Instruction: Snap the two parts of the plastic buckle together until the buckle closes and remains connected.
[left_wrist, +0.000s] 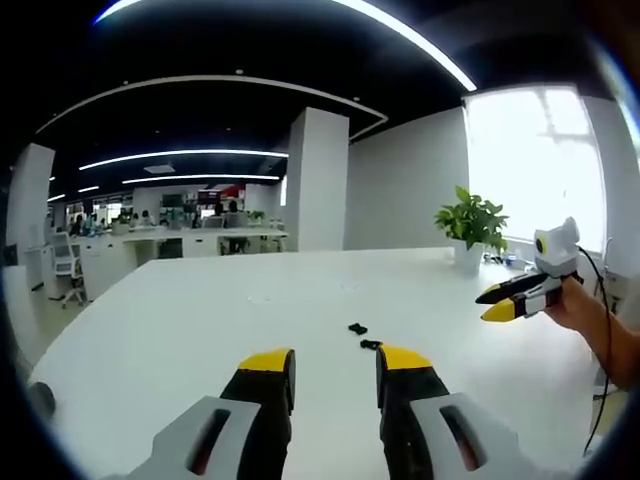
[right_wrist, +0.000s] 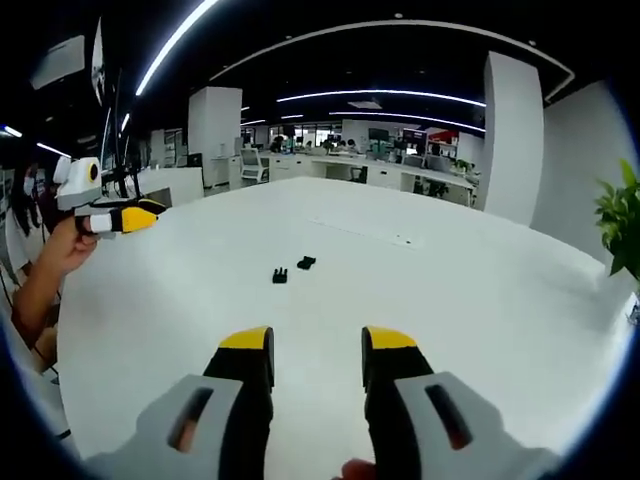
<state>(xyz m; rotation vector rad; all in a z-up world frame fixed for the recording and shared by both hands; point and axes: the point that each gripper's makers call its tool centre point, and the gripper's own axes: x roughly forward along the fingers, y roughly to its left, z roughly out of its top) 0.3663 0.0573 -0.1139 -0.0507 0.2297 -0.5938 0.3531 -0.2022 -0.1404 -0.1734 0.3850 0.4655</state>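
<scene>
A wide white table (left_wrist: 200, 330) carries the job, with a potted plant (left_wrist: 472, 222) at its far edge. The left gripper (left_wrist: 334, 372) hangs over the table with jaws spread and nothing between them; the right gripper (right_wrist: 316, 353) does the same. Each shows from the side in the other's view, and there its jaws look nearly together, so the near views are the better guide.

The two buckle parts lie loose and apart near the table's middle: one part (left_wrist: 357, 328) sits farther off, the other part (left_wrist: 371, 345) just ahead of the left gripper's right jaw. In the right gripper view they lie side by side, well ahead of the jaws.

Nothing is picked up yet. To do it well, each gripper should probably take one part by its body, leaving the mating ends free, then line the prongs up squarely with the socket before pressing.
</scene>
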